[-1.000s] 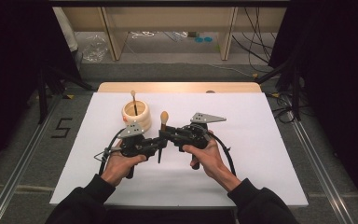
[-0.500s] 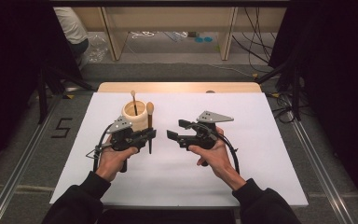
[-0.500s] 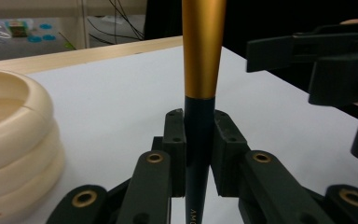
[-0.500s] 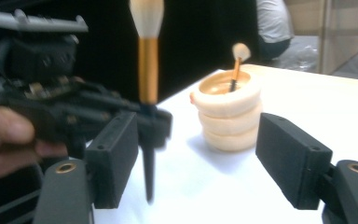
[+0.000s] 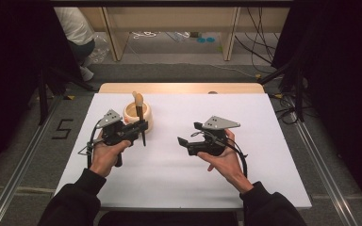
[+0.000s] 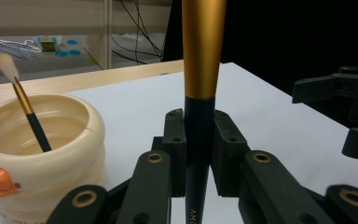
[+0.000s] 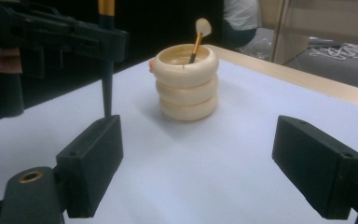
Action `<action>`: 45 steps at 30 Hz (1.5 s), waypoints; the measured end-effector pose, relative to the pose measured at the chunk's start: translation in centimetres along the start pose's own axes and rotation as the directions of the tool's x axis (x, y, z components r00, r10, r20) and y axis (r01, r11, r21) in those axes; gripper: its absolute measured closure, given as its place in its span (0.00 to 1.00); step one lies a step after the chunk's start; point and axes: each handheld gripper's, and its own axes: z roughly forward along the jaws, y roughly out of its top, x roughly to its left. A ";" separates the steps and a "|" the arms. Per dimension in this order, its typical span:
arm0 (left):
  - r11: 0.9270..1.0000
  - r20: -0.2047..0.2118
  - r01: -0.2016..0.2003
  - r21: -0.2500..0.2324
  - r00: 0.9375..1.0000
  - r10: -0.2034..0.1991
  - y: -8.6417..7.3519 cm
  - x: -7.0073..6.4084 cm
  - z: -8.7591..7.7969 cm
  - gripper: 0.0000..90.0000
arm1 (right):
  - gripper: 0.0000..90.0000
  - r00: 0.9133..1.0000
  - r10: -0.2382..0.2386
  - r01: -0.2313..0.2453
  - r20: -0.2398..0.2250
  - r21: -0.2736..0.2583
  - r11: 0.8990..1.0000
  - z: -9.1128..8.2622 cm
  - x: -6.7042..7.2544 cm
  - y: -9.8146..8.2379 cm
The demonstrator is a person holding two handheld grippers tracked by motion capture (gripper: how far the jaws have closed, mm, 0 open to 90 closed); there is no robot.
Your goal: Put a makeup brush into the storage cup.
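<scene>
Left hand-held gripper (image 6: 199, 154) around upright brush (image 6: 201, 70)

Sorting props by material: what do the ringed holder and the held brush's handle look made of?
Ringed holder: glossy cream, looks like plastic or glazed ceramic, going by its soft sheen. Brush handle: dark smooth shaft below a gold ferrule with a brushed-metal look.

Overhead light on the white table (image 5: 179, 174), soft short shadows; surroundings near black at both frame sides. Gripper views dimmer, grainy, close fingers (image 7: 93, 163) slightly soft, maybe out of focus.
</scene>
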 end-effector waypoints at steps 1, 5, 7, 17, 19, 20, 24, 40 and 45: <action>1.000 -0.002 0.004 -0.002 1.000 -0.004 0.0 0.1 0.0 0.87 | 0.19 1.000 -0.004 0.003 0.006 0.009 1.000 -0.1 0.0 -0.1; 1.000 -0.011 -0.002 -0.007 1.000 0.002 0.2 0.4 -0.1 0.87 | 0.19 1.000 0.008 -0.008 -0.001 0.014 1.000 -0.5 -0.1 -0.6; 1.000 -0.016 0.003 -0.008 1.000 -0.003 0.2 0.5 -0.2 0.87 | 0.19 1.000 0.014 -0.014 0.010 0.029 0.999 -0.7 -0.4 -0.9; 1.000 -0.035 0.010 -0.021 0.999 -0.011 0.8 1.2 -0.4 0.87 | 0.19 0.998 0.042 -0.044 0.040 0.050 0.998 -2.3 -1.7 -2.2; 1.000 -0.038 0.015 -0.025 0.999 -0.016 0.9 1.3 -0.4 0.87 | 0.19 0.998 0.046 -0.048 0.038 0.049 0.998 -2.5 -1.7 -2.4; 1.000 -0.041 0.016 -0.026 0.999 -0.017 0.9 1.4 -0.4 0.87 | 0.19 0.998 0.045 -0.048 0.040 0.054 0.997 -2.6 -1.7 -2.5; 0.999 -0.049 0.018 -0.029 0.999 -0.019 1.0 1.7 -0.6 0.87 | 0.18 0.998 0.039 -0.041 0.044 0.057 0.997 -3.0 -1.7 -2.9; 0.998 -0.063 0.025 -0.050 0.998 -0.028 1.6 2.2 -0.8 0.87 | 0.18 0.998 0.041 -0.043 0.046 0.047 0.998 -5.3 -1.6 -4.8; 0.998 -0.067 0.023 -0.052 0.997 -0.026 1.8 2.5 -0.7 0.87 | 0.18 0.997 0.051 -0.055 0.055 0.063 0.996 -6.0 -1.6 -5.2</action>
